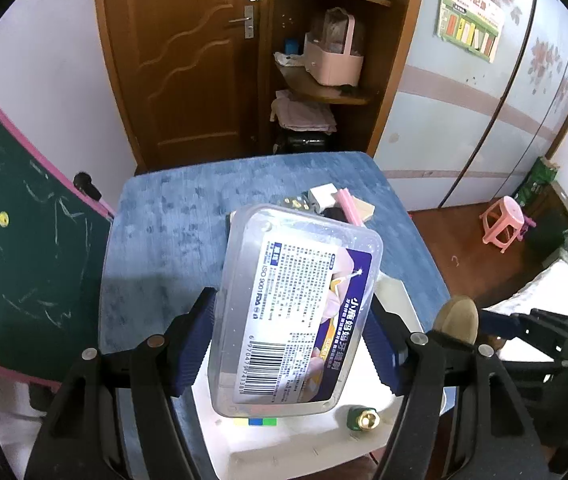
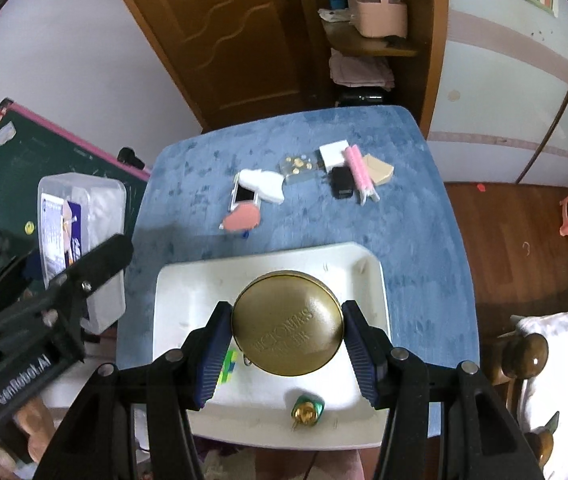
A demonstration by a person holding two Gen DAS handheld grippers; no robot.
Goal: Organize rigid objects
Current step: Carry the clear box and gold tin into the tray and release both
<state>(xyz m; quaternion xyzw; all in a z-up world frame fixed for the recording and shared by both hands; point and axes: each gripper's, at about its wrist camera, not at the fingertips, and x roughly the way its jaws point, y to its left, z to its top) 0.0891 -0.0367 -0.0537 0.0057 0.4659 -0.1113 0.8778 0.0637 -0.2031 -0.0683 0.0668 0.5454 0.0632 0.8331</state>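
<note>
Clear rigid plastic forms the rounded rectangular box (image 1: 296, 312) pinched across its width by your left gripper (image 1: 294, 342), printed label facing up, held above the white tray (image 1: 396, 292). Your right gripper (image 2: 286, 340) clamps a round brass-coloured tin (image 2: 287, 328) with an embossed lid over the same smooth tray, which lies on the blue plush table (image 2: 424, 216). A small green-and-gold fitting (image 2: 307, 410) rests inside.

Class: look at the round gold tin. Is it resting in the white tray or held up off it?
Held: the right gripper clamps the gold tin at both sides above the white tray. Whether it touches the tray cannot be told.
</note>
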